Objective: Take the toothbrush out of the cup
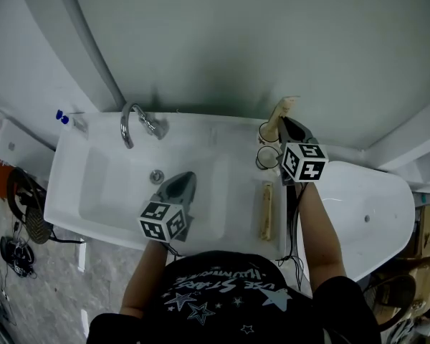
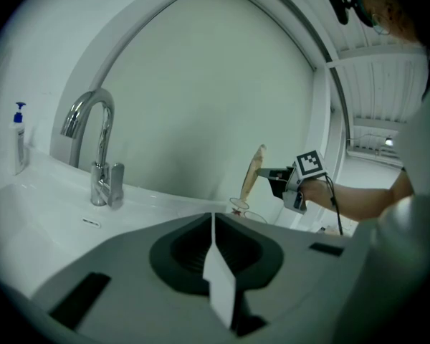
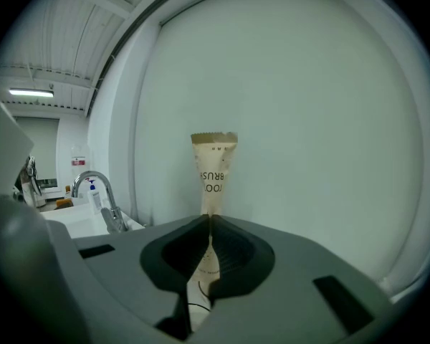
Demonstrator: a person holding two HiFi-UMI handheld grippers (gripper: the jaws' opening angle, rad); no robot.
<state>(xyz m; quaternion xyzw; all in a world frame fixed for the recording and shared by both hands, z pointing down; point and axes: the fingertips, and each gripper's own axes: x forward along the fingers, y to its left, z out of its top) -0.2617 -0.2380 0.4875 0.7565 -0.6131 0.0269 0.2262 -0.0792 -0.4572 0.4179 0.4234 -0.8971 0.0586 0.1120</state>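
Note:
My right gripper (image 1: 282, 122) is shut on a toothbrush in a tan paper wrapper (image 1: 277, 117), held upright above two glass cups (image 1: 268, 156) at the sink's back right corner. In the right gripper view the wrapper (image 3: 213, 170) stands up from between the closed jaws (image 3: 209, 224). The left gripper view shows the wrapped toothbrush (image 2: 254, 170) raised above the cups (image 2: 239, 206), held by the right gripper (image 2: 262, 172). My left gripper (image 1: 188, 176) hovers over the basin with its jaws together (image 2: 213, 224).
A second tan wrapped item (image 1: 265, 210) lies on the sink ledge in front of the cups. A chrome faucet (image 1: 136, 124) stands at the back of the white basin (image 1: 93, 192). A blue-topped bottle (image 1: 63, 118) sits at the left corner. A white fixture (image 1: 365, 206) adjoins on the right.

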